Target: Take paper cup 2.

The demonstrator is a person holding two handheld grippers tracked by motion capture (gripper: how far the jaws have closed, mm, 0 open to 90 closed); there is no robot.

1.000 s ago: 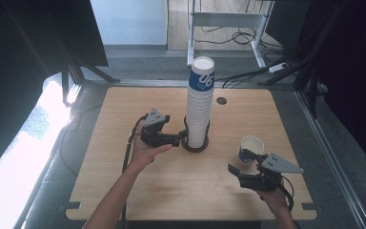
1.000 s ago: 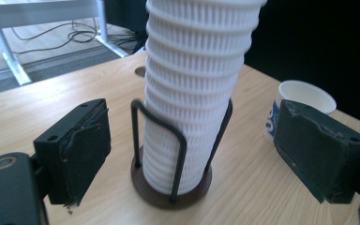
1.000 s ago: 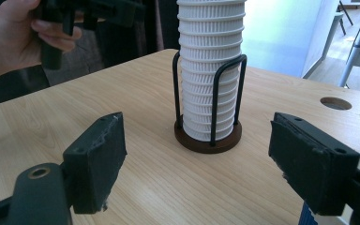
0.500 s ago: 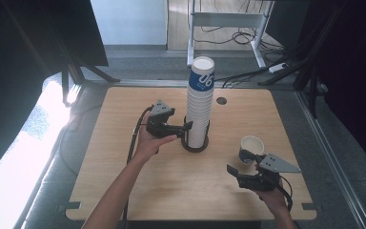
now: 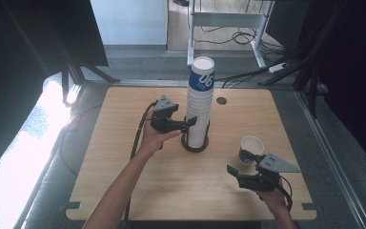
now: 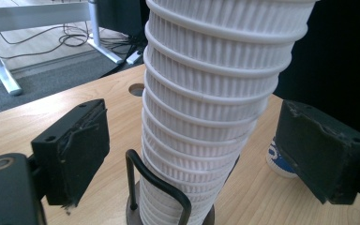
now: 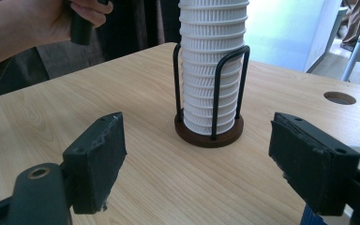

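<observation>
One tall stack of white ribbed paper cups (image 5: 199,107), its top cup bearing a blue band, stands in one black wire holder with a round dark base (image 5: 195,144) near the middle of the pale wooden counter (image 5: 124,176); the individual cups in it are too many and too close to count surely. One single white-and-blue paper cup (image 5: 251,149) stands upright on the counter, apart from the stack and just beside the right tool (image 5: 233,172). The left tool (image 5: 190,122) is held level in the left hand (image 5: 155,138), forearm stretched forward from the bottom edge, its jaws at the stack's side; in the left gripper view they stand either side of the stack, clear of the ribs, having just been opening. The right tool rests low near the counter's near edge, jaws apart with nothing between them, pointing toward the holder.
</observation>
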